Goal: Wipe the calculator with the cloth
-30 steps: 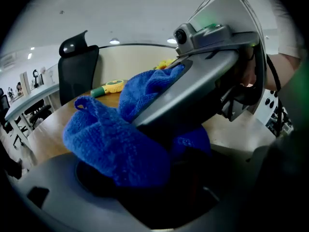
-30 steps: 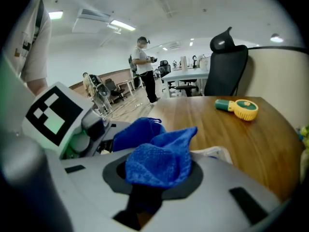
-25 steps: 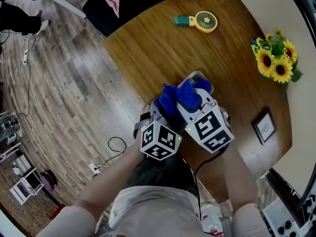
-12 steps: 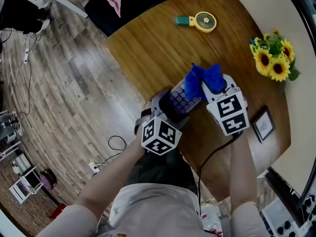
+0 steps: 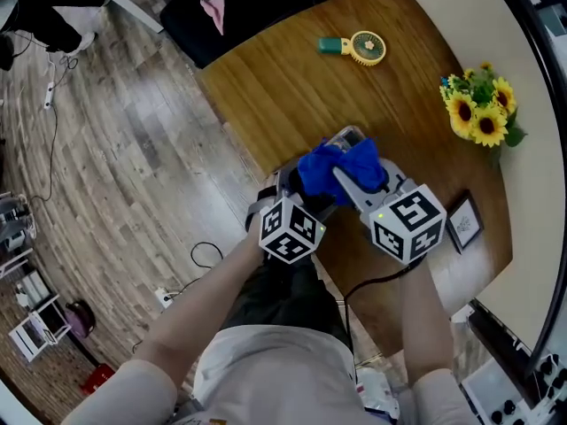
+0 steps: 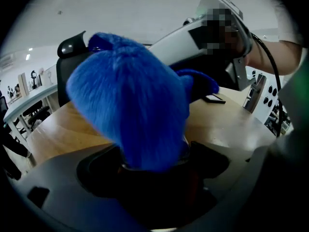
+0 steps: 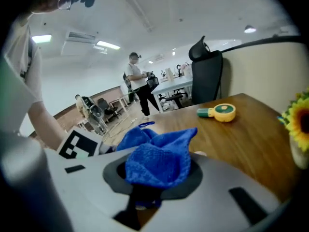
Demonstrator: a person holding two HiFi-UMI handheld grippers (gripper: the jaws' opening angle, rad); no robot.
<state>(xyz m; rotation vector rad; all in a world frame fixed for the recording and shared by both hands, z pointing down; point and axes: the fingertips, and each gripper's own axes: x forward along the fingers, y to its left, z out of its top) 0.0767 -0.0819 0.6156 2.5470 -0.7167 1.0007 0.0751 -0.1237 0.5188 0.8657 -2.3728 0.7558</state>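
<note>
In the head view the blue cloth [image 5: 335, 170] lies bunched over the calculator [image 5: 347, 136], of which only the far end shows. My right gripper [image 5: 351, 182] is shut on the cloth and presses it down on the calculator. My left gripper [image 5: 299, 198] holds the calculator's near end above the wooden table [image 5: 266, 87]. In the left gripper view the cloth [image 6: 130, 105] fills the space over the jaws and hides the calculator. In the right gripper view the cloth [image 7: 158, 161] is pinched between the jaws.
A yellow and green hand fan [image 5: 356, 46] lies at the table's far side. Sunflowers [image 5: 478, 109] stand at the right edge, with a small picture frame [image 5: 462, 221] nearer me. A black chair [image 5: 230, 7] stands beyond the table. A person [image 7: 137, 83] stands far off.
The right gripper has drawn the cloth back from the calculator's far end toward me, covering the keys again. The left gripper has stayed in place.
</note>
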